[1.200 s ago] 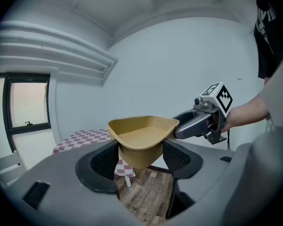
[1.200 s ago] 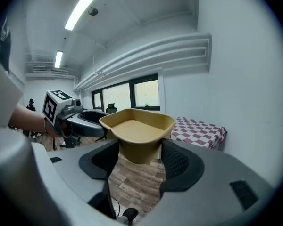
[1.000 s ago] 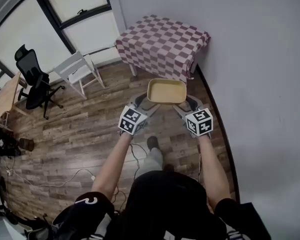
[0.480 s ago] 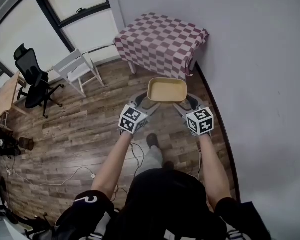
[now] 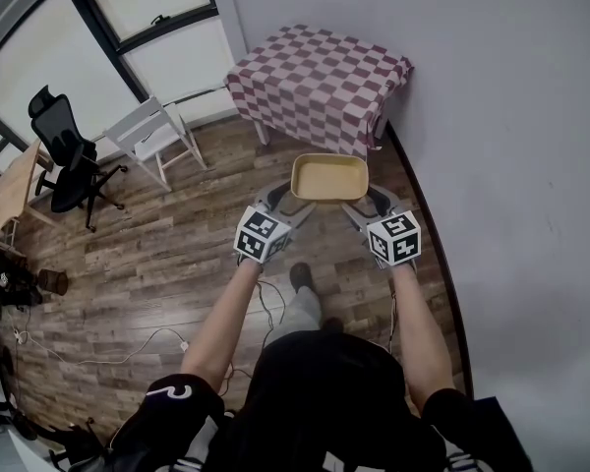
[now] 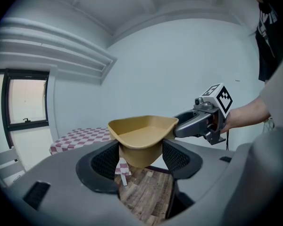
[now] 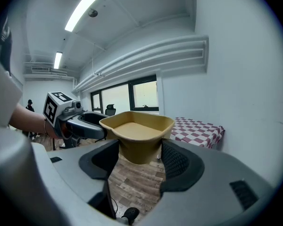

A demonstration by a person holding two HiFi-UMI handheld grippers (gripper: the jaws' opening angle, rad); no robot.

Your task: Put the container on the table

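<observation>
Hanging level over the wooden floor (image 5: 167, 254), the tan container (image 5: 328, 178) sits just short of the checked tabletop (image 5: 320, 77), not yet above it. The left gripper (image 5: 291, 205) is clamped on the corner farthest from the tabletop on one side, and the right gripper (image 5: 360, 206) pinches the matching corner on the other. A hold at both corners probably keeps the shallow tub from tipping or twisting on its way to the tabletop.

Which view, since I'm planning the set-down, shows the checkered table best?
The head view: the checkered table shows whole from above, beyond the container. The left gripper view catches only a strip beside the container; the right gripper view, one end.
</observation>
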